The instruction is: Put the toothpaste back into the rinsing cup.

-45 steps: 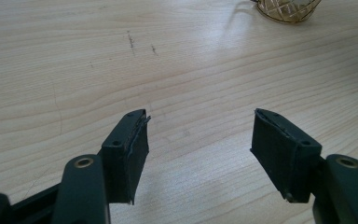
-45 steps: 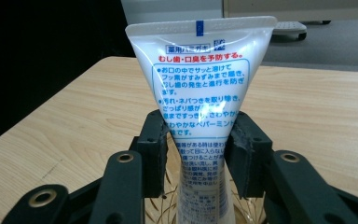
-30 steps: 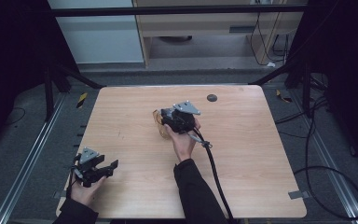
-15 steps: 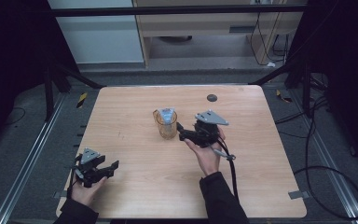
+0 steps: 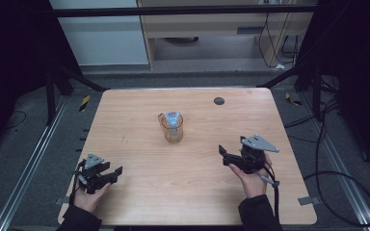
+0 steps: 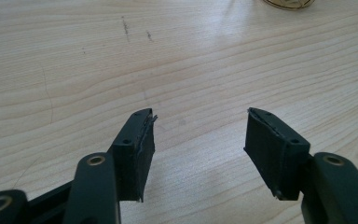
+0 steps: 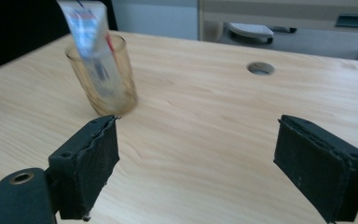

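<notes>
Amber glass cup (image 5: 172, 128) holding its tube (image 5: 173, 119): I am keeping my right gripper (image 5: 232, 158) wide open, empty, clearing it gently.

Left claw (image 5: 117, 172): black body, grey three-cornered plate on top, brass-coloured rivets at the jaw pivots.
Right claw (image 5: 223, 155): black, larger grey plate, black cable trailing off its rear.
Jaw pads (image 7: 91, 165): thick black blocks with small screw holes and frayed, ragged edges.
Sleeves (image 5: 257, 214): dark, long, reaching the wrists.
</notes>
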A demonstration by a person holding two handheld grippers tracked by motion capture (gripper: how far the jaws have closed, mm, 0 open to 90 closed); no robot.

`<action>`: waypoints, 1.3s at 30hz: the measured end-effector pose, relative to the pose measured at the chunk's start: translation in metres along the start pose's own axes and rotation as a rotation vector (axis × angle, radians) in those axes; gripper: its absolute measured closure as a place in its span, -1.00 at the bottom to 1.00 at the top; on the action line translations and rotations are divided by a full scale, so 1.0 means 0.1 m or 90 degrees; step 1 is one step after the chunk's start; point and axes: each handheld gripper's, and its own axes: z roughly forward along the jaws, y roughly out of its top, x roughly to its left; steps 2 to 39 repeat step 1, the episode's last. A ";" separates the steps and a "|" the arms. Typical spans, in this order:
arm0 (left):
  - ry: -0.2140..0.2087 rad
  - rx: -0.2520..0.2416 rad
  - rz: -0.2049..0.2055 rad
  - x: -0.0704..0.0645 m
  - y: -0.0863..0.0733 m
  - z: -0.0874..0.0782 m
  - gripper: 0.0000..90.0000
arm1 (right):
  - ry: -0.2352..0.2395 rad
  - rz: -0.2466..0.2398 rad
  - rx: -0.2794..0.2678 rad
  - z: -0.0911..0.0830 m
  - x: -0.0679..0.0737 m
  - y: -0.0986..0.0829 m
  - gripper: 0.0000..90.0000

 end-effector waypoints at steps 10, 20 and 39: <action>0.000 0.000 -0.001 0.00 0.00 0.00 -0.06 | -0.007 -0.003 0.008 -0.03 -0.04 -0.04 -0.70; 0.000 0.000 -0.001 0.00 0.00 0.00 -0.06 | -0.007 -0.003 0.008 -0.03 -0.04 -0.04 -0.70; 0.000 0.000 -0.001 0.00 0.00 0.00 -0.06 | -0.007 -0.003 0.008 -0.03 -0.04 -0.04 -0.70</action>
